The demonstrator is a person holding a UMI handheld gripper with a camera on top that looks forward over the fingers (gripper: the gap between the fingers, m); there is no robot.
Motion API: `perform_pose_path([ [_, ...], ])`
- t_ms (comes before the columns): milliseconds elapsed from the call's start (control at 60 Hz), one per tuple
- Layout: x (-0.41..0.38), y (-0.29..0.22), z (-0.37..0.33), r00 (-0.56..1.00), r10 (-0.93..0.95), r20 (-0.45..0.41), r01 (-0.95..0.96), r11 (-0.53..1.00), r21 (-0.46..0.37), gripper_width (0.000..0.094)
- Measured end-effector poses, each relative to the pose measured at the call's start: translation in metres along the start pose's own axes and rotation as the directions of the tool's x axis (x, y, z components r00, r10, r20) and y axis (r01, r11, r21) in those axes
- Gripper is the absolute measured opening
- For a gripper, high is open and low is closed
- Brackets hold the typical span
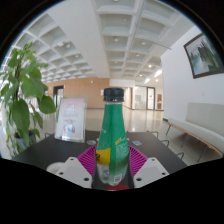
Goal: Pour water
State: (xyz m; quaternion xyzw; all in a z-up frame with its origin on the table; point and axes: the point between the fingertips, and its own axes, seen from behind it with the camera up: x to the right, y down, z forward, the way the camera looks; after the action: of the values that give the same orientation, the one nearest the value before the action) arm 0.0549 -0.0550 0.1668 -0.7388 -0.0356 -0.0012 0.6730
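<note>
A green plastic bottle (113, 135) with a dark cap and a yellow patch on its label stands upright between my fingers. My gripper (112, 162) is shut on the bottle: the pink pads (89, 160) press on its lower body from both sides. The bottle's clear base shows low between the fingers, over the dark table (45, 152). No cup or other vessel is in view.
A white upright card (70, 118) stands on the table beyond and left of the bottle. A leafy green plant (22, 92) is at the far left. A pale bench (200, 125) and a framed picture (204, 53) are along the right wall. A long hall lies behind.
</note>
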Motion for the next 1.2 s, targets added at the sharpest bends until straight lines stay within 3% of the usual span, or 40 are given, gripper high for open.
perform_pose_path([
  [233, 0.012, 0.099, 0.005, 1.000, -0.017, -0.026, 0.012, 0.985, -0.172, 0.0417],
  [250, 0.019, 0.088, 0.015, 1.000, -0.011, -0.026, 0.007, 0.990, -0.138, 0.0416],
  [317, 0.017, 0.092, 0.005, 0.999, -0.002, -0.034, -0.002, 0.991, -0.134, 0.0434],
  [467, 0.021, 0.099, 0.004, 0.999, 0.005, -0.051, -0.014, 0.982, -0.186, 0.0609],
  [500, 0.023, 0.102, 0.001, 0.998, 0.010, -0.062, -0.023, 0.978, -0.209, 0.0709],
  [533, 0.024, 0.102, -0.004, 0.997, 0.019, -0.070, -0.034, 0.974, -0.222, 0.0871],
  [583, 0.028, 0.099, -0.013, 0.995, 0.039, -0.089, -0.059, 0.971, -0.231, 0.0824],
  [650, 0.025, 0.090, -0.031, 0.993, 0.053, -0.103, -0.076, 0.968, -0.241, 0.0867],
  [817, 0.021, 0.065, -0.100, 0.993, 0.015, -0.120, -0.049, 0.956, -0.289, 0.0853],
  [1200, -0.003, 0.005, -0.258, 0.996, -0.053, -0.078, 0.031, 0.966, -0.258, 0.0862],
])
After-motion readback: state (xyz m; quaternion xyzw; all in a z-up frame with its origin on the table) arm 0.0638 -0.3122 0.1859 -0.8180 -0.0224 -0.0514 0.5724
